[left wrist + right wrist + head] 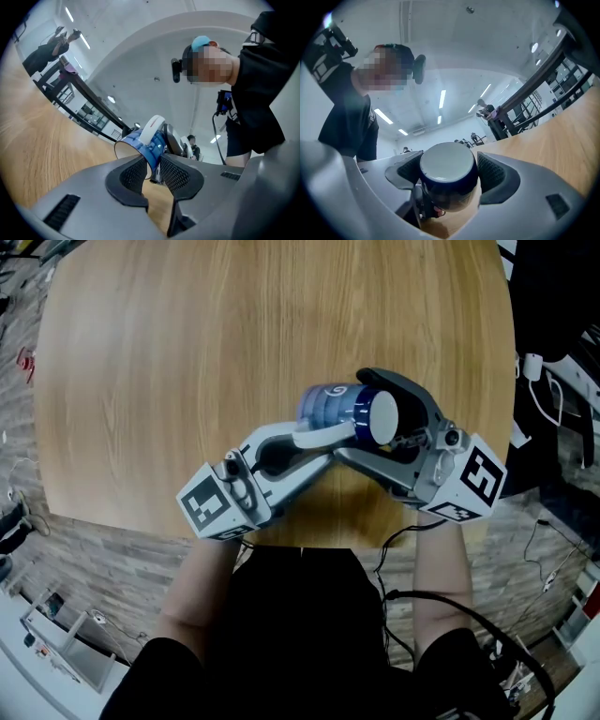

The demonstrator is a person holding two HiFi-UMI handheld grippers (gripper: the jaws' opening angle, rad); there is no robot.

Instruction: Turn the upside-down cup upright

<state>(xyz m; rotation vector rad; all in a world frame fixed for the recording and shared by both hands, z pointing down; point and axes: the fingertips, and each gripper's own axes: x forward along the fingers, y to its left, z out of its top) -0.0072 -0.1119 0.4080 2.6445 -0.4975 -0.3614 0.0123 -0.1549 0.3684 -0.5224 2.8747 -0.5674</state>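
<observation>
Two hand-held grippers meet over a round counter of pale, straight-grained wood and carry one cup between them, clear of the surface.

No readable writing shows. The only mark on the cup is a white swirl on its blue glazed side. Each hand-held gripper bears a marker cube printed with black-and-white squares.

The cup is a cylinder lying on its side. Its mouth opens away from the right hand-held gripper, and its flat white base faces that tool. The inner wall seen through the mouth is pale. A white handle arches from the side farthest from the left hand-held gripper.

The left hand-held gripper pinches the thin wall at the rim, with one jaw inside the mouth and the other outside. The ribbed dark pads lie against the glaze on both sides.

The right hand-held gripper clamps the base end of the cup across its full width. A meshed pad sits on each flank, and the round, glossy base is turned straight toward its camera.

The shells of both tools are smooth grey plastic.
</observation>
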